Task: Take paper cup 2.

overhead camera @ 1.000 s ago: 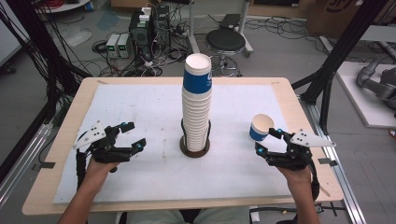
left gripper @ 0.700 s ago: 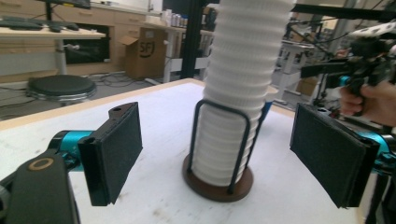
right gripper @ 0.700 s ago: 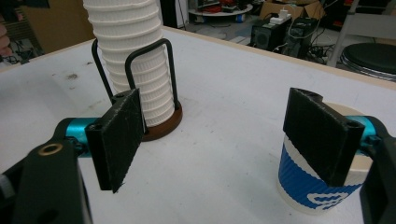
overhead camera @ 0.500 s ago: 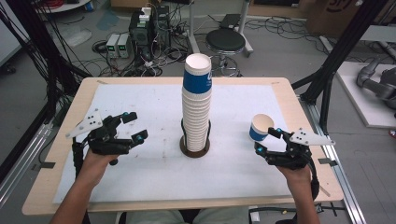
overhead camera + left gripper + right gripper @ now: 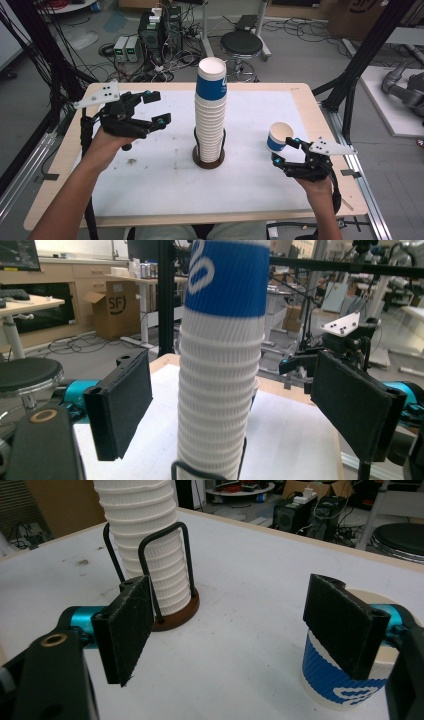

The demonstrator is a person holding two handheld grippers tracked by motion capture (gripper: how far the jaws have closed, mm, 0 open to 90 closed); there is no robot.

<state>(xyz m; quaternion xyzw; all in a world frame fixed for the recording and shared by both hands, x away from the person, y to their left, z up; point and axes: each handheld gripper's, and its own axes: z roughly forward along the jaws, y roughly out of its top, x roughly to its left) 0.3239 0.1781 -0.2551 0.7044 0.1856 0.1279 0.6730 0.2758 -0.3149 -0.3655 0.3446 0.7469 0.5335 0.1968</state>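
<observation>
Cups [image 5: 210, 115] stacked on the desk [image 5: 300, 100] are showing a white swirl logo on blue; a box [image 5: 114, 307] is reading "SF"; left tongs [image 5: 156, 108] and right tongs [image 5: 284, 151] are both gaping wide, empty.

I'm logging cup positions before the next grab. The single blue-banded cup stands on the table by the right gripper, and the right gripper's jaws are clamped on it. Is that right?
Not quite. The single cup does stand on the table by the right gripper, but the jaws are open, not clamped: the right gripper view shows one pad in front of the cup and the other well away from it, with bare table between.
</observation>
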